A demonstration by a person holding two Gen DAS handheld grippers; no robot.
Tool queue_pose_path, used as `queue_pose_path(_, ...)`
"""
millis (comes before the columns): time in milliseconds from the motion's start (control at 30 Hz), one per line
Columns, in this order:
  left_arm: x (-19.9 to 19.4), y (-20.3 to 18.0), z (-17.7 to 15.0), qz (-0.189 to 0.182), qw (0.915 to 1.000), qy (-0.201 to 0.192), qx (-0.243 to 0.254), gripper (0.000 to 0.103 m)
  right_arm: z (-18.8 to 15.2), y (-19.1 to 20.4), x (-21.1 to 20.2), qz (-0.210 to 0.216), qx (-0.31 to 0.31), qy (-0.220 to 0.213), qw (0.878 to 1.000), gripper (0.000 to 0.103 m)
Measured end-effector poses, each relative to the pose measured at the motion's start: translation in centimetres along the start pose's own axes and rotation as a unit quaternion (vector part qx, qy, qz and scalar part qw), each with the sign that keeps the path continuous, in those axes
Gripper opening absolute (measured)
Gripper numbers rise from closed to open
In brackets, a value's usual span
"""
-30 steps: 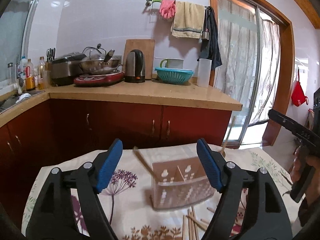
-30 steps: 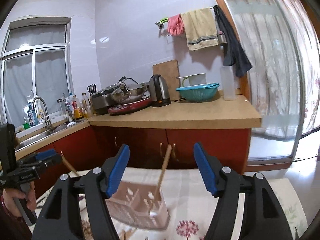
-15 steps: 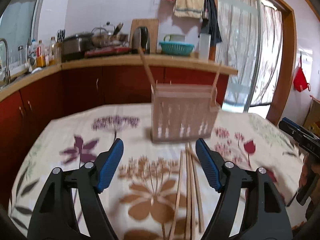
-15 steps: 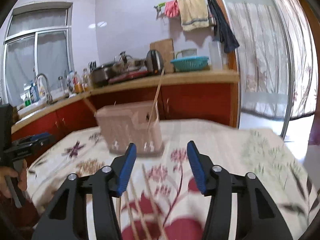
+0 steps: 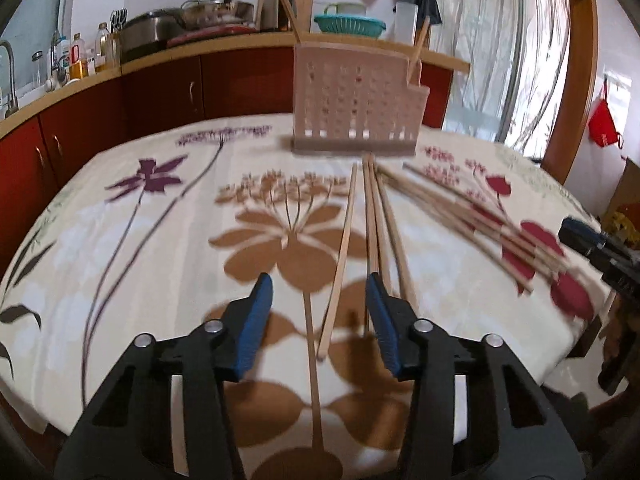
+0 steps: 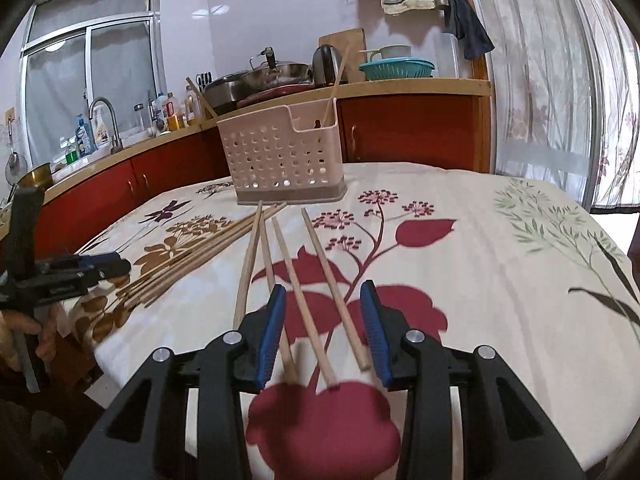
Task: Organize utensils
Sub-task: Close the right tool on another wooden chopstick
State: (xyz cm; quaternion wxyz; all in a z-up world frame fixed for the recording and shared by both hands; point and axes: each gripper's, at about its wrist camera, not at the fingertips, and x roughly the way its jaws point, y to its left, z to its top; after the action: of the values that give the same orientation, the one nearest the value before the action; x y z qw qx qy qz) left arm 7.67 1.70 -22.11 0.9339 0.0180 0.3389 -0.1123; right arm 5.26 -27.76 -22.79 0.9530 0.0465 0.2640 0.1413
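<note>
Chopsticks [image 5: 372, 216] lie loose on the floral tabletop [image 5: 160, 240] just in front of the pink holder [image 5: 356, 104]. Left gripper [image 5: 318, 304] straddles one stick, jaws closing, not yet clamped. Right gripper [image 6: 324, 320] straddles two, jaws closing, pads clear.

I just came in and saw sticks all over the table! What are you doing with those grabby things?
A person holds a black tool with blue pads in each hand over a table with a flowered cloth. Wooden chopsticks lie loose on it, in front of a pink holed plastic utensil basket that already has two chopsticks standing in it. The left tool is closing around one chopstick, and the right tool is closing with chopsticks between its jaws. Neither has gripped yet.
</note>
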Motion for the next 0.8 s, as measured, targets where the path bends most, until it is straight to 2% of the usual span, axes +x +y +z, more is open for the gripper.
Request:
queue_pose_path(233, 0.7, -0.6, -1.8, 0.005, 0.9997, 0.008, 0.023, 0.032, -1.0, -0.3, -0.1, 0.004, 0.010, 0.003, 1.000, 0.039)
queue_pose_path(333, 0.6, -0.7, -1.8, 0.003, 0.9997, 0.005, 0.025, 0.022, -1.2, -0.1, 0.1, 0.007, 0.008, 0.004, 1.000, 0.039)
queue_pose_path(400, 0.6, -0.7, -1.9, 0.002, 0.9997, 0.003, 0.026, 0.019, -1.3, -0.1, 0.1, 0.009, 0.009, 0.004, 1.000, 0.039)
queue_pose_path(467, 0.5, -0.8, -2.0, 0.000, 0.9996, 0.002, 0.029, 0.009, -1.5, -0.2, 0.1, 0.010, 0.009, 0.005, 1.000, 0.039)
queue_pose_path(600, 0.3, -0.8, -2.1, 0.002, 0.9994, 0.001, 0.034, 0.008, -1.8, -0.2, 0.1, 0.011, 0.010, 0.005, 1.000, 0.039)
queue_pose_path(667, 0.3, -0.7, -2.1, -0.004, 0.9995, 0.000, 0.032, 0.006, -1.8, -0.2, 0.2, 0.015, 0.008, 0.007, 1.000, 0.031)
queue_pose_path(800, 0.2, -0.6, -2.2, -0.003, 0.9996, 0.000, 0.030, 0.006, -2.1, -0.1, 0.6, 0.019, 0.004, 0.016, 1.000, 0.026)
